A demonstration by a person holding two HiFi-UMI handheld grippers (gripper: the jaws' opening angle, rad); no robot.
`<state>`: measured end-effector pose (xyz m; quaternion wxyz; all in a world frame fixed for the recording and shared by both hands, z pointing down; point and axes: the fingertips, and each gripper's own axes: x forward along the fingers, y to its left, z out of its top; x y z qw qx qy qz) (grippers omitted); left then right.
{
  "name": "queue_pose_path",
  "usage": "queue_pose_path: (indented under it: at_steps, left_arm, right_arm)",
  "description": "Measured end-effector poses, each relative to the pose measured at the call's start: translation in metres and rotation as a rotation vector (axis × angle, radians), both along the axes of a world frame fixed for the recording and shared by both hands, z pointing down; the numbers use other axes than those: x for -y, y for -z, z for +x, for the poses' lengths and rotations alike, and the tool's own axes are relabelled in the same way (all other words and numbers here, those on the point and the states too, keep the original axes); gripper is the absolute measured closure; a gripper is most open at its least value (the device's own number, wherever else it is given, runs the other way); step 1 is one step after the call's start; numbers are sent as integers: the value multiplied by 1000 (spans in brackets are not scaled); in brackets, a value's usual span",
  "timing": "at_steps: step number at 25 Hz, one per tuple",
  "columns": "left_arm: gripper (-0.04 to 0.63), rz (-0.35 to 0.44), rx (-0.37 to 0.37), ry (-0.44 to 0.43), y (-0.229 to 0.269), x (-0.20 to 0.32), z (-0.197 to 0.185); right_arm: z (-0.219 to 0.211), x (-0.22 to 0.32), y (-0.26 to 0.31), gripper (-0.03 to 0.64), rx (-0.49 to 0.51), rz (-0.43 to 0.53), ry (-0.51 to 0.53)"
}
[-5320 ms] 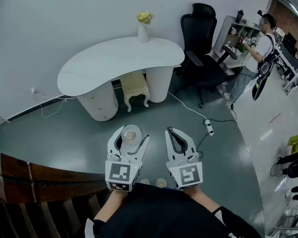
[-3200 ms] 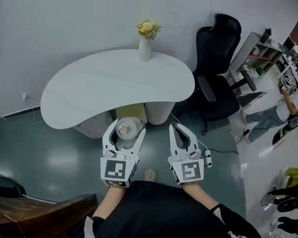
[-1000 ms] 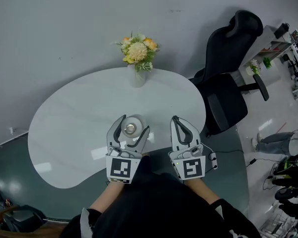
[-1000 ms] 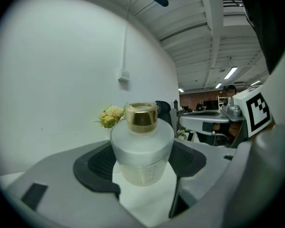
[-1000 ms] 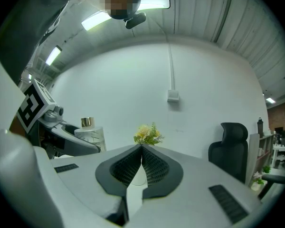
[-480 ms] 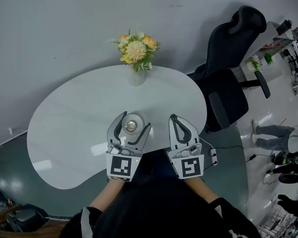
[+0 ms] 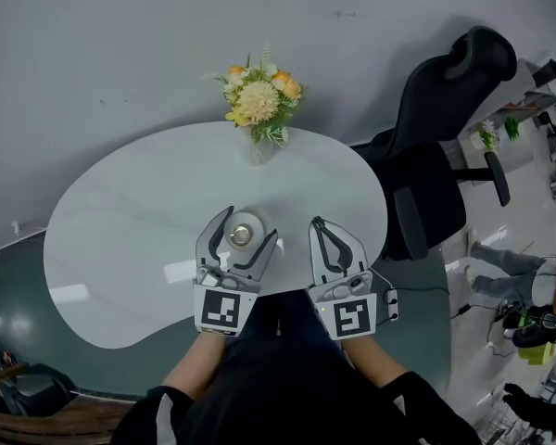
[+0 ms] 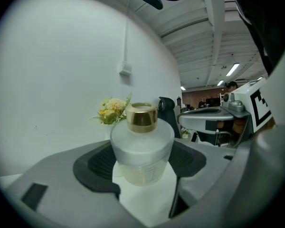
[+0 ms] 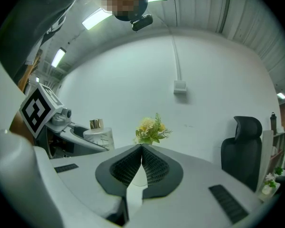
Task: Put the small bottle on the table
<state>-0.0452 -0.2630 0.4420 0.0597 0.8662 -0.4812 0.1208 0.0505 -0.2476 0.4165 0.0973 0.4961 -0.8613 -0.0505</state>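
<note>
You have two claws out in front of you, plus one small bottle, one vase of flowers, one office chair and one desk. Your left claw (image 7: pixel 250 222) is pinching the small bottle (image 8: pixel 141 148), a frosted round one with a gold cap. The bottle is upright, with a pad on either side of its body. Your right claw (image 7: pixel 316 222) is pressed together with nothing in it, just beside the left.

Both claws hang over the near edge of the white, kidney-shaped desk (image 7: pixel 120 230), with the bottle about midway along that edge. Whether its base touches the top you cannot tell. The vase of flowers (image 7: pixel 259 109) stands at the far edge, close to the pale wall (image 7: pixel 120 44). The black office chair (image 7: pixel 435 146) sits off the desk's right end on a grey-green floor (image 7: pixel 28 295).

At the right border a person (image 7: pixel 500 260) is cut off, and the things around them are too small to make out.
</note>
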Motion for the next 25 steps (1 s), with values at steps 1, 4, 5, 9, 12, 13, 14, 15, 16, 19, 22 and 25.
queue_pose_path:
  at_steps: [1,4,5,9,12,13,14,15,16,19,22,25]
  left_arm:
    - [262,-2,3,-1,-4,2,0]
    - [262,-8,5,-1,-14,11,1]
    - [262,-11,5,0,-17,14,1]
    - [262,-23,0,-3,-31,25,5]
    - [262,10,11,-31,-39,36,9]
    - [262,22,16,-40,-41,40,11]
    - [262,24,20,-45,-45,44,13]
    - [262,21,21,-47,-49,46,15]
    - [262,15,21,-49,-53,49,17]
    - [262,2,20,-54,-63,56,22]
    - [262,-9,24,-60,-75,61,27]
    - [262,-26,31,-64,-88,65,30]
  right_arm:
    - [0,3,-2,594,-3,0,8]
    - [-3,13,-1,594,-1,43,35]
    - [-3,16,-2,595,-1,54,40]
    - [0,25,-15,594,5,43,38]
    - [1,34,-27,594,4,35,41]
    - [1,36,-32,594,3,28,41]
    - [2,38,-37,594,0,16,40]
    - [3,40,-42,594,-3,-1,39]
    - [4,42,-47,595,-5,-16,39]
    - [3,48,-57,594,-3,-31,45]
    - [2,53,-66,594,-2,-43,48]
    - [2,58,-80,594,-12,-68,45]
